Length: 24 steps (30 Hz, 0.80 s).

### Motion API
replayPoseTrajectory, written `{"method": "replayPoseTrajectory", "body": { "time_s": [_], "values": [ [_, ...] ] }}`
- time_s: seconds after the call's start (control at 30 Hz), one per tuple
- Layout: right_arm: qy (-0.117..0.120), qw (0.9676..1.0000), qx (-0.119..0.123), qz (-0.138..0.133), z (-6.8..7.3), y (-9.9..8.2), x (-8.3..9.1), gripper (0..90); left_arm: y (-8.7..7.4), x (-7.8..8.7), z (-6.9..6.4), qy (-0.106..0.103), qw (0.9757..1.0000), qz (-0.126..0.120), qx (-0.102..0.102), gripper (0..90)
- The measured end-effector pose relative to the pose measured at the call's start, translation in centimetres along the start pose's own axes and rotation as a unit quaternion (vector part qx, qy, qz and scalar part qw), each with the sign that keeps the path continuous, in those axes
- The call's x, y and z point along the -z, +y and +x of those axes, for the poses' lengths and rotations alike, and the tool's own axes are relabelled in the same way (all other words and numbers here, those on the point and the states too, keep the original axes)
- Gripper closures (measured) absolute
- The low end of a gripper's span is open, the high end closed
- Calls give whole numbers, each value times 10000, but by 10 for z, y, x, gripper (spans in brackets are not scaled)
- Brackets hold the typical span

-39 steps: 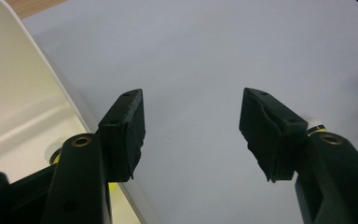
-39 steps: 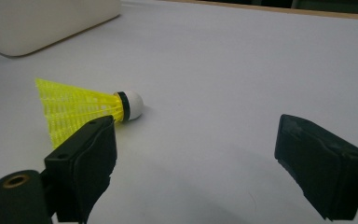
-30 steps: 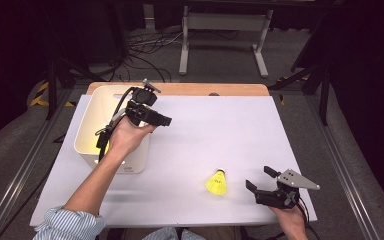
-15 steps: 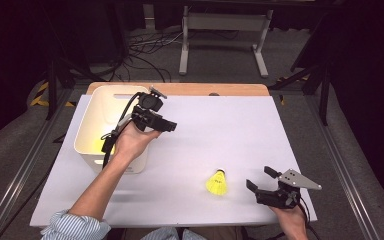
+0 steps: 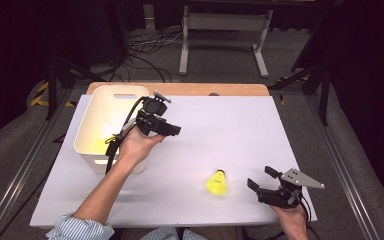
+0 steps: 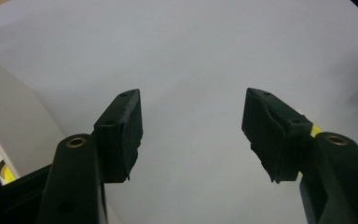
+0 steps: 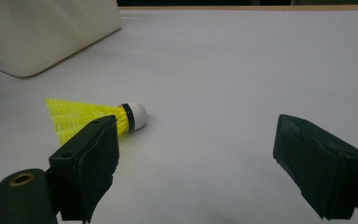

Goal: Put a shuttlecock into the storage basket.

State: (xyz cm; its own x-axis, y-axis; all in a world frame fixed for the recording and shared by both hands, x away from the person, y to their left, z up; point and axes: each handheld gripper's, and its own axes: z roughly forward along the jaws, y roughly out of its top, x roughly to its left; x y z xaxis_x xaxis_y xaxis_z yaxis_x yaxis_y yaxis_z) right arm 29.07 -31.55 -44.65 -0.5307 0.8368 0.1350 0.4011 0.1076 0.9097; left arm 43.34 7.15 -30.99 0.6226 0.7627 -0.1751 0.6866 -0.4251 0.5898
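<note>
The high view looked forward and down on the whole tabletop (image 5: 220,125) from above. The right gripper view sat low and close, facing the yellow shuttlecock (image 7: 93,119) and white bin (image 7: 42,32), both shared with the high view.

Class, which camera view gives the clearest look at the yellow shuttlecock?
The right gripper view: the shuttlecock lies close, showing its white cork and yellow skirt. The high view shows it small on the table; the left gripper view shows a yellow sliver behind one jaw.
</note>
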Motion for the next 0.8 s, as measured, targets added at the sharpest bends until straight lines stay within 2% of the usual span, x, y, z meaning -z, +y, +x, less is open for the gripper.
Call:
{"method": "replayPoseTrajectory", "body": {
  "time_s": [0.13,0.43,0.63,0.77,0.8],
  "values": [
    [45,9999,-93,-17,-1,1,1,167,-3,-4,-3,10,10000,6,-27,384],
    [101,9999,-100,77,0,4,1,194,-7,-11,-8,-87,10000,8,-36,383],
    [133,9998,59,167,5,7,1,221,-11,-16,-12,-94,9999,15,-83,380],
    [174,9989,303,300,13,10,-1,242,-14,-20,-15,-112,9999,25,-94,378],
    [174,9989,303,300,13,10,-1,242,-14,-21,-15,-115,9999,34,-111,377]
  ]
}}
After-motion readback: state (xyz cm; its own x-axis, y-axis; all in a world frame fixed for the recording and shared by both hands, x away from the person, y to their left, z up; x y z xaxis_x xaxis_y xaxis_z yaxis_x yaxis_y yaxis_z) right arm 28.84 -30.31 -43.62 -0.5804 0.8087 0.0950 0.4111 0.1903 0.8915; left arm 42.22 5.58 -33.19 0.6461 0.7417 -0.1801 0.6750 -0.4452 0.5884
